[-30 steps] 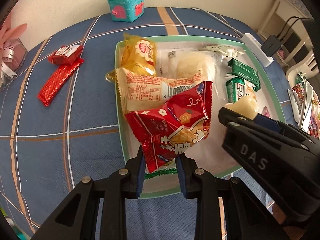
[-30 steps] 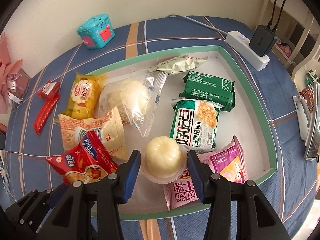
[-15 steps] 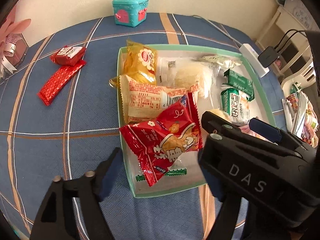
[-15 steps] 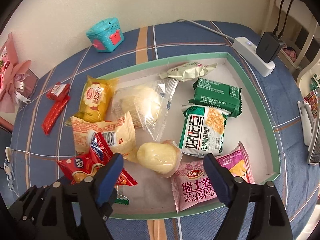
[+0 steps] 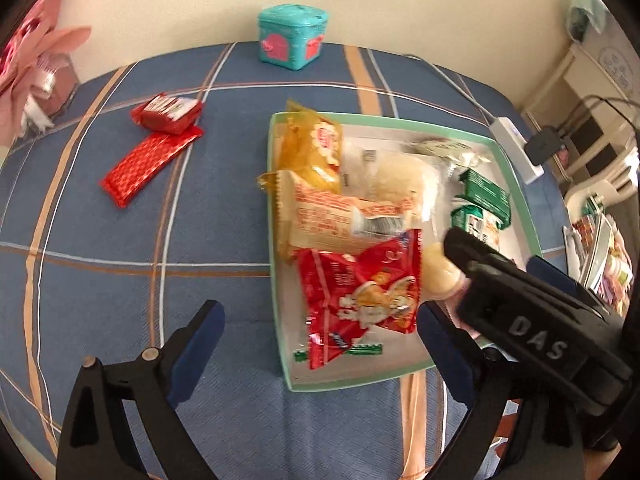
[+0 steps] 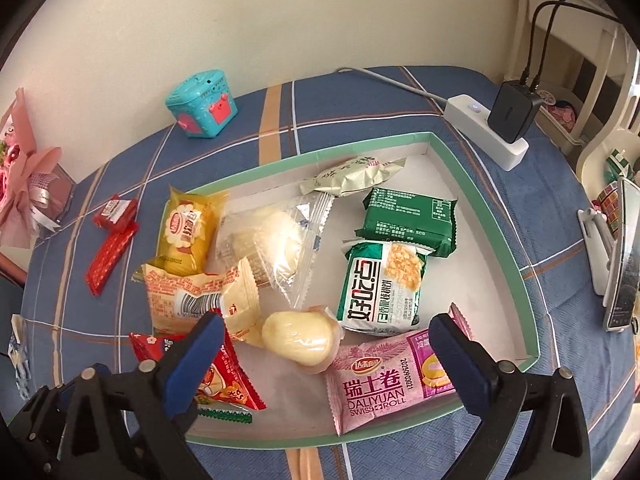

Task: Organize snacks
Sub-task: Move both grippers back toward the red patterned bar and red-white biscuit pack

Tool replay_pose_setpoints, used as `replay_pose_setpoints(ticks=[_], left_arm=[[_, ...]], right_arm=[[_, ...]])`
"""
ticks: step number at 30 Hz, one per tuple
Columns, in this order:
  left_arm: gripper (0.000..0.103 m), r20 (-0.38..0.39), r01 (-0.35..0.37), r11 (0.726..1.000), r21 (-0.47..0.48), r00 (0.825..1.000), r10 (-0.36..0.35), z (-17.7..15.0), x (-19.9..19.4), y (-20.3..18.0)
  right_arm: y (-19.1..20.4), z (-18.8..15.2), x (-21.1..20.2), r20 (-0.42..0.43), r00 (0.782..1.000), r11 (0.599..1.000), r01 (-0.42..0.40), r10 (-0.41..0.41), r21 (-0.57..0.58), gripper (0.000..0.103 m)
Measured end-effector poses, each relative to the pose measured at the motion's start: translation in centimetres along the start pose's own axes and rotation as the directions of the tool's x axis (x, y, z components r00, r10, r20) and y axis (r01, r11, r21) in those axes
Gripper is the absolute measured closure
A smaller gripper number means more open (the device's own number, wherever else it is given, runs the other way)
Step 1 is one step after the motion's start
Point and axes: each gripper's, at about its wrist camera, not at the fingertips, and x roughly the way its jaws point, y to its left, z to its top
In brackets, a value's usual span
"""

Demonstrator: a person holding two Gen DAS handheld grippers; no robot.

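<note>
A green-rimmed white tray point(image 5: 276, 280) point(image 6: 480, 208) holds several wrapped snacks. A red packet point(image 5: 360, 296) point(image 6: 224, 384) lies in its near left corner, below my left gripper point(image 5: 320, 320). Those jaws are opening, and neither pad touches the packet. A pale round cup snack point(image 6: 300, 334) point(image 5: 434, 280) lies on its side beside a pink roll packet point(image 6: 384, 376). My right gripper point(image 6: 326, 326) hangs over it with its jaws opening, clear of the cup. Two red snacks point(image 5: 168, 114) point(image 5: 150, 164) lie on the cloth left of the tray.
A teal toy box point(image 5: 292, 40) stands at the back by the wall. A white power strip with a black charger point(image 6: 488, 136) lies behind the tray's right corner. A pink bouquet point(image 6: 28, 188) is at far left, a phone on a stand point(image 6: 624, 256) at far right.
Both grippers went from shut to wide open. The left let go of the red packet, which now lies in the tray, and rose slightly. The right released the pale cup, which tipped over.
</note>
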Motion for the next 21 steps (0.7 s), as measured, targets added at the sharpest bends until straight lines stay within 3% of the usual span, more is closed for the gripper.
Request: replay_pose_setpoints(ticks=[11, 21], left_arm=[[0.006, 0.046, -0.064, 0.981, -0.181, 0.996, 0.074, 1.0, -1.5, 5.8], [0.006, 0.103, -0.16, 0.923, -0.351, 0.973, 0.208, 1.7, -4.0, 13.4]], right_arm=[[-0.5, 0.1, -0.2, 0.009, 1.0, 0.999, -0.022, 0.022, 0.034, 0.0], [2.2, -0.3, -1.0, 0.017, 0.998, 0.998, -0.058, 0.059, -0.034, 0.0]])
